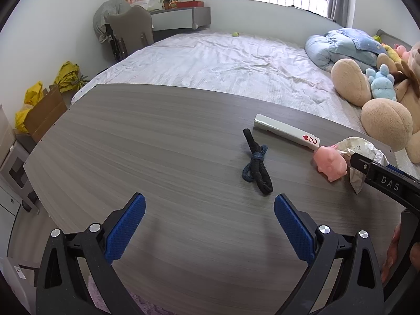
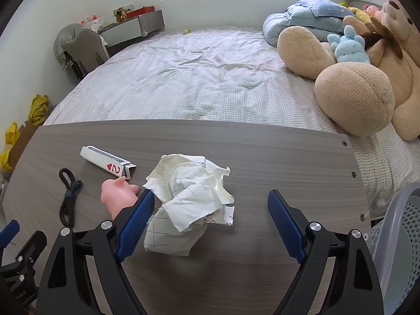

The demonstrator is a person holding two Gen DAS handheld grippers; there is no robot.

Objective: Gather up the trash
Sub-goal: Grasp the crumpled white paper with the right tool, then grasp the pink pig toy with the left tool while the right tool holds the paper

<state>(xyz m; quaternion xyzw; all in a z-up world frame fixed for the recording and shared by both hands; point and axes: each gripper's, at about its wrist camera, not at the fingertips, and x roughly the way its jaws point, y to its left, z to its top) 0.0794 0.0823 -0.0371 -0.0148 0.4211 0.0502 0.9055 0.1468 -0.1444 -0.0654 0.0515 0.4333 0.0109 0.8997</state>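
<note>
Bedroom scene, grey wood-grain table (image 2: 236, 275) set against the bed (image 2: 183, 78).

Right gripper (image 2: 210, 210): jaws spread wide, nothing clamped. Crumpled paper (image 2: 191, 199) sits on the table between the fingers, offset toward the left finger (image 2: 136, 223) and touching its pad; clear gap to the right finger.

Left gripper (image 1: 210, 223): jaws also wide apart, holding nothing, only bare tabletop between them.

Around the paper:
- Pink pig toy (image 2: 118, 197) just beside the paper on its left, right up against the outside of the right gripper's left finger. Partly hidden by that finger.
- Folded playing card, 2 of hearts (image 2: 107, 160), beyond the pig, near the paper's far-left corner.
- Black and dark blue knotted hair ties (image 1: 256, 165) further left, ahead of the left gripper, apart from everything else.

From the left wrist view the right gripper's finger covers part of the paper.

Perforated grey basket (image 2: 399, 236) at the table's right edge. Big tan teddy bear (image 2: 354, 99) and small blue plush (image 2: 349, 44) on the bed beyond the table.
</note>
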